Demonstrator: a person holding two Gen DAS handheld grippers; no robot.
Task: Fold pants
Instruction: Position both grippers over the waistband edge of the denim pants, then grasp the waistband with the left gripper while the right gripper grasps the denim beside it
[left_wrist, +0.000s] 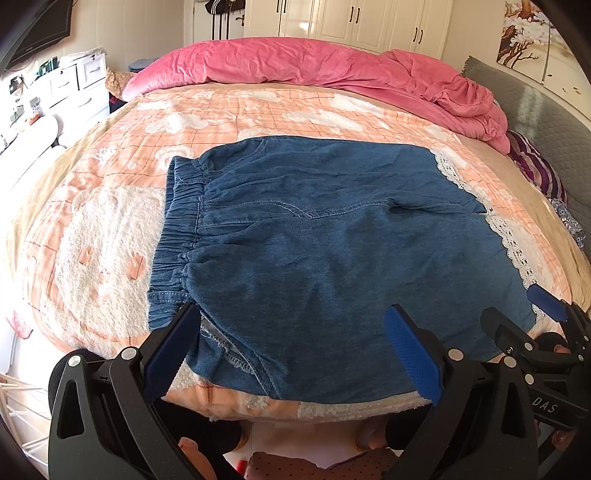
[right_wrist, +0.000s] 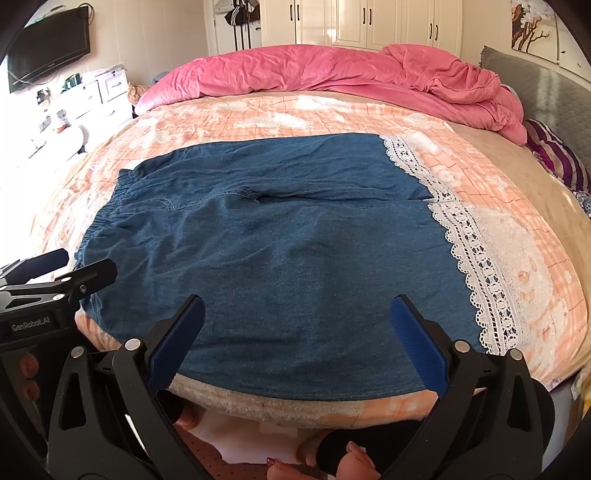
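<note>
Left gripper (left_wrist: 295, 350), seen from its own wrist camera: both blue-padded fingers (left_wrist: 168, 354) are spread wide and hold nothing, poised above the near edge of the denim pants (left_wrist: 314, 240). The left pad lies over the corner just below the elastic waistband (left_wrist: 181, 221); the right pad lies over the near leg panel. Whether either pad touches the cloth cannot be told.

Right gripper (right_wrist: 299, 343), seen from its own wrist camera: fingers (right_wrist: 417, 343) likewise parted, nothing between them, poised over the near hem of the same pants (right_wrist: 277, 240). In the left view this gripper (left_wrist: 546, 314) appears at the far right, near the lace trim (left_wrist: 517, 240); in the right view the left gripper (right_wrist: 55, 273) appears at the far left, beside the waistband.

The pants lie flat across the bed (right_wrist: 554, 206), waistband to the left, lace-trimmed leg openings (right_wrist: 469, 251) to the right, on an orange-and-white patterned blanket (left_wrist: 110, 240). The near hem runs close to the bed's front edge. Bare blanket surrounds the garment on the left, right and far sides. A crumpled pink duvet (left_wrist: 314, 66) lies well apart at the far edge; a striped purple cloth (right_wrist: 557, 155) lies at the far right.
</note>
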